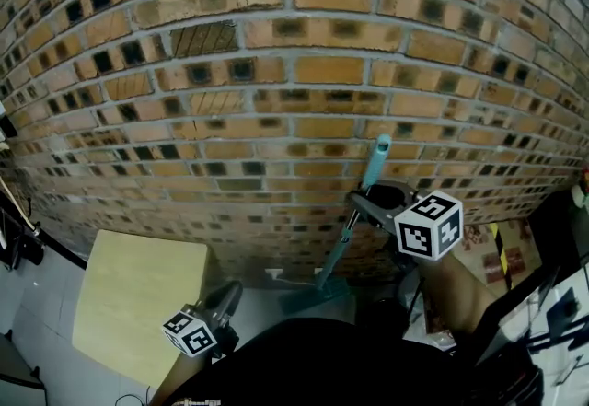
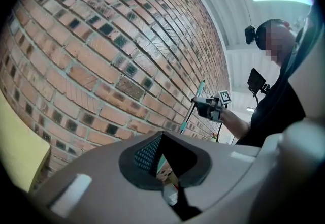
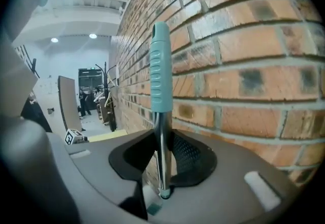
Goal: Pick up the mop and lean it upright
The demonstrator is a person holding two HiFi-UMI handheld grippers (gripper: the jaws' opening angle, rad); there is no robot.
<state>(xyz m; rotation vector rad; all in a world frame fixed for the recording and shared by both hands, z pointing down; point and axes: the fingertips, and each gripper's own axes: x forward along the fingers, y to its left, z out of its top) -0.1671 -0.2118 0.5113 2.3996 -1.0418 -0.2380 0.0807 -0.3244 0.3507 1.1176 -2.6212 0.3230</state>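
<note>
The mop stands nearly upright against the brick wall (image 1: 276, 73). Its teal grip (image 1: 377, 156) is at the top, a metal pole (image 1: 342, 243) runs down, and the teal head (image 1: 313, 295) rests on the floor by the wall's foot. My right gripper (image 1: 361, 202) is shut on the pole just below the grip. In the right gripper view the pole (image 3: 161, 147) sits between the pads of the right gripper (image 3: 163, 164), with the teal grip (image 3: 160, 70) rising above. My left gripper (image 1: 230, 289) hangs low by the table, open and empty (image 2: 162, 162). From there the mop (image 2: 195, 98) and right gripper (image 2: 204, 107) show far off.
A pale yellow table (image 1: 138, 298) stands left of the mop, close to the wall. Cardboard boxes (image 1: 488, 252) and dark gear lie at the right. Dark equipment (image 1: 14, 238) sits at the far left. My own body fills the bottom of the head view.
</note>
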